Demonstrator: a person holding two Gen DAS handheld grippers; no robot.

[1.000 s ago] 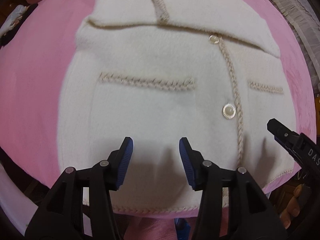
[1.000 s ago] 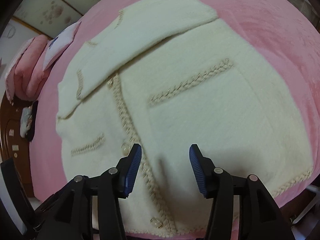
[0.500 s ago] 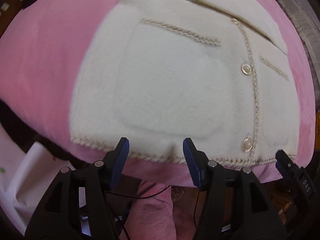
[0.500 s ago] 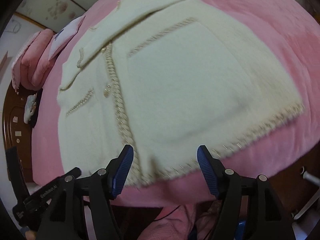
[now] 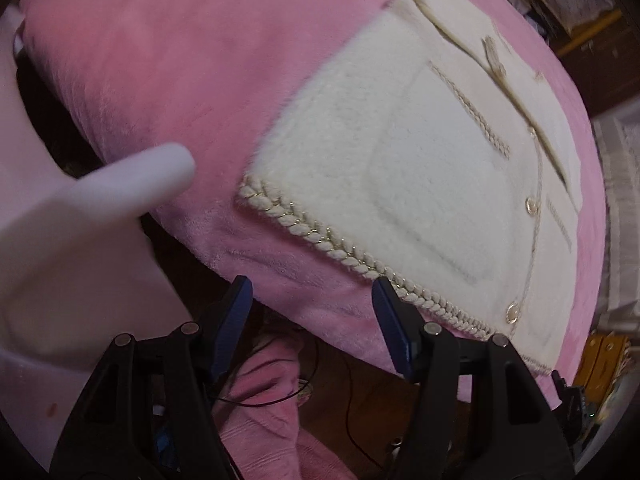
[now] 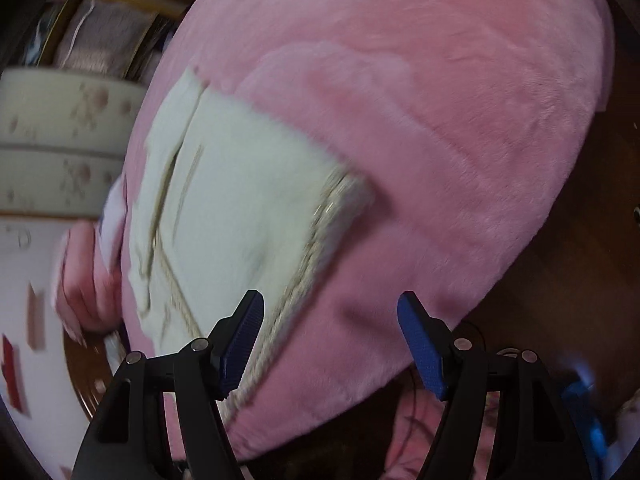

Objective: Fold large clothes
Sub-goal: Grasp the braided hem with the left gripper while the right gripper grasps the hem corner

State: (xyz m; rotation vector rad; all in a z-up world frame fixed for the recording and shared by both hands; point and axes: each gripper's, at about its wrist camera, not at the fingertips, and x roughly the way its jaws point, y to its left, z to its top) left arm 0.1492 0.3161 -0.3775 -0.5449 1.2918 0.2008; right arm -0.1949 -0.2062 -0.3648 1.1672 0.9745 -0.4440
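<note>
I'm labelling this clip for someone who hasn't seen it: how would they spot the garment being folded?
Find the pink plush blanket covering the whole surface. On it lies the cream fleece cardigan, the only pale thing there. Its twisted rope trim along the hem, braided pocket edge and pearly buttons mark it out.

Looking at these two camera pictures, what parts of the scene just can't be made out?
- Right wrist view: motion blur smears the cream jacket; its buttons are unreadable.
- Left wrist view: a blurred white object close to the lens hides the left side; unidentifiable.
- Left wrist view: the jacket's top is cut off by the edge.
- Under the pink blanket: hidden.
</note>
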